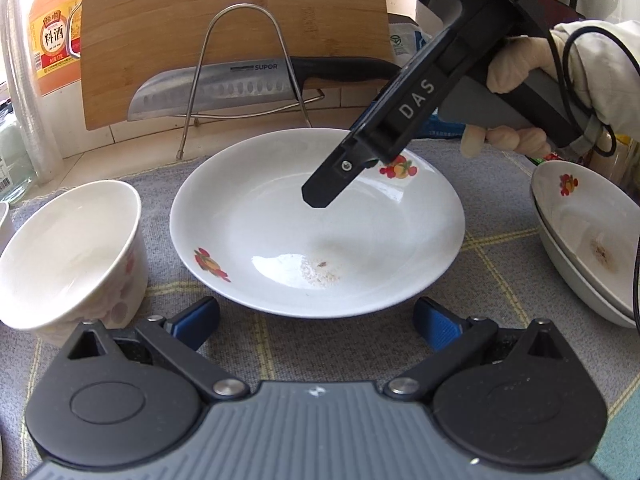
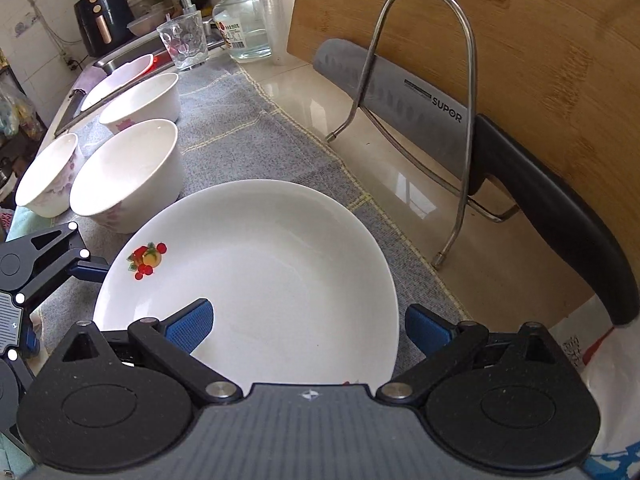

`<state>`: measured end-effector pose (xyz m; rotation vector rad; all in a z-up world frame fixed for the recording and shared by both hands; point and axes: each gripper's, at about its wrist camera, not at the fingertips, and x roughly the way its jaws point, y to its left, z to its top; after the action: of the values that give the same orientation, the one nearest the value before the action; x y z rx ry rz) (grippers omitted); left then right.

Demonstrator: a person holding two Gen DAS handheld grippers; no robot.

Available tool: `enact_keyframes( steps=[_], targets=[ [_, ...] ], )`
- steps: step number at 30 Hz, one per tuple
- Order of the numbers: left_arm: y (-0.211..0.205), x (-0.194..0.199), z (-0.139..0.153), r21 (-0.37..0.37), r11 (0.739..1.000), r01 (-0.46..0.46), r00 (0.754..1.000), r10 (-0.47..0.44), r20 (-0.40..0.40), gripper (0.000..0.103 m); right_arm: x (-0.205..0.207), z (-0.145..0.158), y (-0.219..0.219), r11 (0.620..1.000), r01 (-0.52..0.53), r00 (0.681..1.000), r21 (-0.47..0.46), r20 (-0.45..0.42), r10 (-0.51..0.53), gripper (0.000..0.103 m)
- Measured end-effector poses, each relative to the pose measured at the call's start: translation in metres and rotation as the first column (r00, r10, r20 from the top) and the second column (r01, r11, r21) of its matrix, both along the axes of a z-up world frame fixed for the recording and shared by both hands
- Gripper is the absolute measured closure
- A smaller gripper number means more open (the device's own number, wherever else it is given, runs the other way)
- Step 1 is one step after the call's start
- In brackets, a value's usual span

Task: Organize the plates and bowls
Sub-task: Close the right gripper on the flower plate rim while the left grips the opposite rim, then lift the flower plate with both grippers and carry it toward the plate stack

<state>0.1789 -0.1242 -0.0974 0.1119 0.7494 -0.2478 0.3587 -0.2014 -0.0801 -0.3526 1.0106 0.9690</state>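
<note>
White plate (image 1: 316,224) on grey mat (image 1: 500,256), both grippers spread w/ right gripper (image 2: 308,326) over rim

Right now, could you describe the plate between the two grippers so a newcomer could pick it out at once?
Start at the wooden cutting board leaning behind the wire rack with the knife. Directly in front, on the grey cloth, lies the plate. Unlike the bowl to its left and the stacked plates at the right, it lies alone, wide and shallow, with two fruit prints.
</note>
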Motion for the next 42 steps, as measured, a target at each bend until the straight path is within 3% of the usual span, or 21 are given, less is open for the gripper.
enact_keyframes(
  steps=[7,13,23,42],
  targets=[
    [0.001,0.000,0.002,0.014,1.000,-0.013,1.000,0.012,0.024,0.004,0.014,-0.003,0.007,0.999,-0.032,0.998,0.039,-0.056,0.034,0.000],
    [-0.001,-0.001,0.002,0.019,1.000,0.006,0.999,-0.006,0.041,0.006,0.021,-0.003,0.011,0.998,-0.047,0.994,0.049,-0.099,0.052,0.006],
    [-0.002,0.001,0.003,0.027,0.999,0.019,0.999,-0.021,0.041,0.007,0.025,-0.003,0.011,0.998,-0.020,0.990,0.055,-0.138,0.028,0.006],
    [0.009,-0.014,0.011,0.031,0.994,0.100,0.995,-0.100,-0.004,0.007,-0.009,0.006,0.003,0.997,0.052,0.986,0.058,-0.163,-0.042,0.006]
  ],
)
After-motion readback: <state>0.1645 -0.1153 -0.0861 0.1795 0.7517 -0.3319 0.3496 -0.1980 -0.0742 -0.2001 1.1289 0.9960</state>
